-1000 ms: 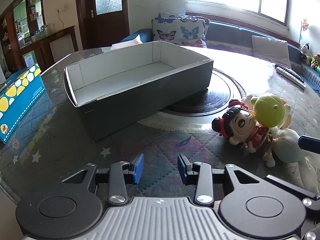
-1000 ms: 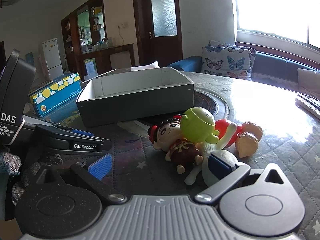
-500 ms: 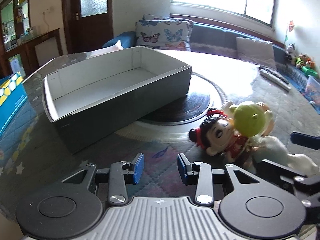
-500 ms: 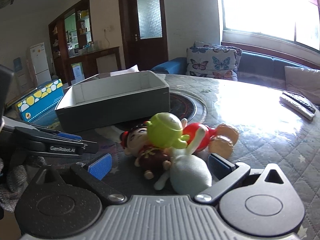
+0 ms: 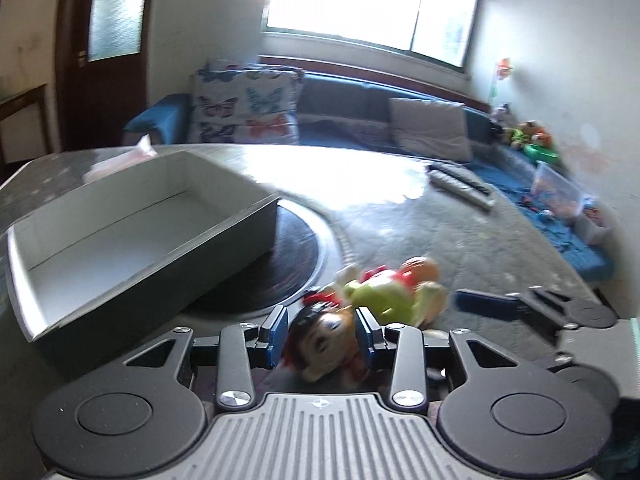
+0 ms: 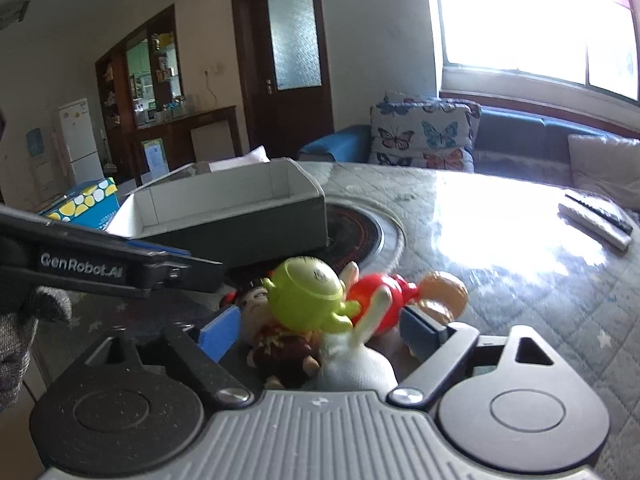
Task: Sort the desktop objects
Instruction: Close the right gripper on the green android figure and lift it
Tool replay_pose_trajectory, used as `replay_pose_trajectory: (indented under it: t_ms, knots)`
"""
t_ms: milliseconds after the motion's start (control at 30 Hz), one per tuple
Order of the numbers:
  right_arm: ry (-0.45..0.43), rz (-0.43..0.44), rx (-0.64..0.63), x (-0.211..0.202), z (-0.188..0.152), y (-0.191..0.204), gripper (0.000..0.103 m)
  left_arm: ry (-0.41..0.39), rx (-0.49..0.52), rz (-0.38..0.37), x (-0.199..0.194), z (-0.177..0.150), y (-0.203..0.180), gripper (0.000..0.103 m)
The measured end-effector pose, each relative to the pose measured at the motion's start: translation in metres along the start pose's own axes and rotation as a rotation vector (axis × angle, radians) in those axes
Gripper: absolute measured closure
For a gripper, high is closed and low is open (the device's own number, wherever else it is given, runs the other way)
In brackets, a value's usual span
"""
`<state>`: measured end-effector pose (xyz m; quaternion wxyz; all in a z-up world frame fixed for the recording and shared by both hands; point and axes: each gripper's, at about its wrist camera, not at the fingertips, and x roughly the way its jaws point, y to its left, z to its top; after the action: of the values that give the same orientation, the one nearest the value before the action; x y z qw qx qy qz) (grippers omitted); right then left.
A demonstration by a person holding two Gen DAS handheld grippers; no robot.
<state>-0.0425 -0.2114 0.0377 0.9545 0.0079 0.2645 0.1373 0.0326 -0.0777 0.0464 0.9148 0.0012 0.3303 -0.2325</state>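
Observation:
A pile of toy figures lies on the round table in front of a grey open box (image 5: 132, 240) (image 6: 236, 216). My left gripper (image 5: 320, 334) is open, its blue pads on either side of the black-haired doll's head (image 5: 324, 340), not squeezing it. My right gripper (image 6: 320, 332) is open wide around the pile: a green one-eyed figure (image 6: 308, 296) (image 5: 384, 300), a red figure (image 6: 376, 296), the doll (image 6: 260, 304) and a white figure (image 6: 356, 364) close to the camera. The left gripper's body (image 6: 100, 268) crosses the right wrist view at left.
A dark round turntable (image 5: 296, 264) sits mid-table beside the box. Two remote controls (image 5: 460, 184) (image 6: 596, 220) lie at the far right. A blue and yellow tissue box (image 6: 84, 204) stands at the far left. A sofa with cushions stands beyond the table.
My left gripper has swung right and forward so the doll's head now sits between its pads. My right gripper has moved in closer over the toy pile. Both remain open.

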Motion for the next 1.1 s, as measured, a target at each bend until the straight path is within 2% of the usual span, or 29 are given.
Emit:
replay_pose_trajectory:
  t_ms: [200, 633, 667, 833, 967, 1100]
  knots:
    - [0.003, 0.026, -0.036, 0.01, 0.008, 0.006, 0.028, 0.027, 0.021, -0.105, 0.015, 0.015, -0.01, 0.064]
    - [0.044, 0.049, -0.028, 0.032, 0.01, 0.003, 0.05, 0.14, -0.053, -0.209, 0.051, 0.024, 0.003, 0.063]
    - [0.045, 0.042, -0.025, 0.032, 0.01, 0.002, 0.054, 0.137, -0.058, -0.215, 0.051, 0.023, 0.003, 0.063]
    - [0.042, 0.018, -0.034, 0.029, 0.01, 0.003, 0.054, 0.127, -0.095, -0.251, 0.048, 0.023, 0.01, 0.064]
    - [0.01, 0.012, -0.067, 0.021, 0.018, 0.013, 0.054, 0.081, -0.12, -0.265, 0.033, 0.026, 0.019, 0.064]
    - [-0.028, 0.035, -0.11, 0.02, 0.034, 0.029, 0.054, 0.019, -0.139, -0.247, 0.013, 0.036, 0.033, 0.064]
